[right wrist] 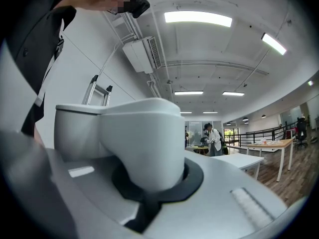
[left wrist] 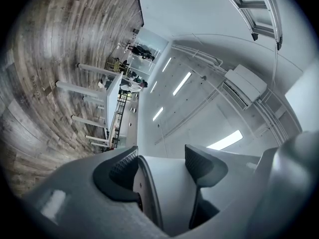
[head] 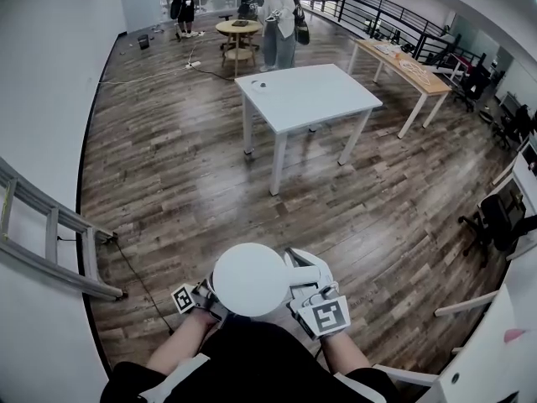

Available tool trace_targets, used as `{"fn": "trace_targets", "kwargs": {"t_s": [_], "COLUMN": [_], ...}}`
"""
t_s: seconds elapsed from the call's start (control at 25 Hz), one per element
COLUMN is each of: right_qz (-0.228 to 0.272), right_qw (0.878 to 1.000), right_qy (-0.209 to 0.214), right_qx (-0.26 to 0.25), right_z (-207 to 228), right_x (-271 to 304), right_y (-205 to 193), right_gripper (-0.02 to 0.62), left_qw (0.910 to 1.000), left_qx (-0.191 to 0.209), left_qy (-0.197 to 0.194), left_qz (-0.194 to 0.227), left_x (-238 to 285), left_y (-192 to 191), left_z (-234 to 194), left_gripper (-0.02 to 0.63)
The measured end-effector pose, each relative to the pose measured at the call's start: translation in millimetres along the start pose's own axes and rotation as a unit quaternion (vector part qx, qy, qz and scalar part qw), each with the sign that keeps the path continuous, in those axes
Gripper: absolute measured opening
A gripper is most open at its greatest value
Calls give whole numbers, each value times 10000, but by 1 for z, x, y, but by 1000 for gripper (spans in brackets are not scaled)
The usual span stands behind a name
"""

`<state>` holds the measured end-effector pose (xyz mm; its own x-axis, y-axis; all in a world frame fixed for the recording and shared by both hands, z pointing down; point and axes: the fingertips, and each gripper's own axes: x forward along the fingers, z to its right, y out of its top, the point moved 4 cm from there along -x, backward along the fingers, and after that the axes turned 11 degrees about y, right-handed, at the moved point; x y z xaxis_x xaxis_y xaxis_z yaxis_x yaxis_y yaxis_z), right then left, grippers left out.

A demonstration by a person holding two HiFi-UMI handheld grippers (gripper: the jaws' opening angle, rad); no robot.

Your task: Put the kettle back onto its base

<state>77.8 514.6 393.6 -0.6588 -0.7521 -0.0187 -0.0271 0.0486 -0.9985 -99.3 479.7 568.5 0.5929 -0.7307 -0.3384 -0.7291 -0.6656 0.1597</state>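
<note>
Head view: the kettle (head: 249, 280) is held close to the body, its handle clamped by the right gripper (head: 300, 288), the left gripper (head: 210, 299) spread wide around its edge. A white table (head: 306, 99) is seen well ahead.

Bright, even light — fisheye-warped (edges dark).

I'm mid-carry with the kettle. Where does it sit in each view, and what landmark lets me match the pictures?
Head view: kettle at bottom centre, seen from above.
Left gripper view: probably the white curved part low in the centre, between the wide-apart jaws.
Right gripper view: left of centre, with its handle at the jaws.
Shared landmark: white table.
</note>
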Motion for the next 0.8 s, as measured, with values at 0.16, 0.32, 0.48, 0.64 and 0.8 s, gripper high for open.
{"fn": "trace_targets", "kwargs": {"t_s": [0.16,0.32,0.48,0.64,0.8], "right_qz": [52,112,110,121,116], "right_qw": [10000,9998,9996,9993,9994], "right_qy": [52,108,182,199,181], "right_qx": [4,103,192,287,267], "right_z": [12,19,26,35,45], "right_x": [-12,-23,-34,-32,-23], "right_y": [-1,-3,-9,-13,-12], "right_gripper": [5,6,6,6,6], "left_qw": [10000,9999,9998,9996,9997], "left_qx": [26,99,152,156,168], "left_qy": [-8,23,102,178,149], "left_qz": [10,50,122,164,138], "left_x": [9,10,10,13,26], "left_y": [-12,-24,-35,-34,-26], "left_z": [-3,-7,-10,-15,-17], "left_gripper": [299,299,299,299,299]}}
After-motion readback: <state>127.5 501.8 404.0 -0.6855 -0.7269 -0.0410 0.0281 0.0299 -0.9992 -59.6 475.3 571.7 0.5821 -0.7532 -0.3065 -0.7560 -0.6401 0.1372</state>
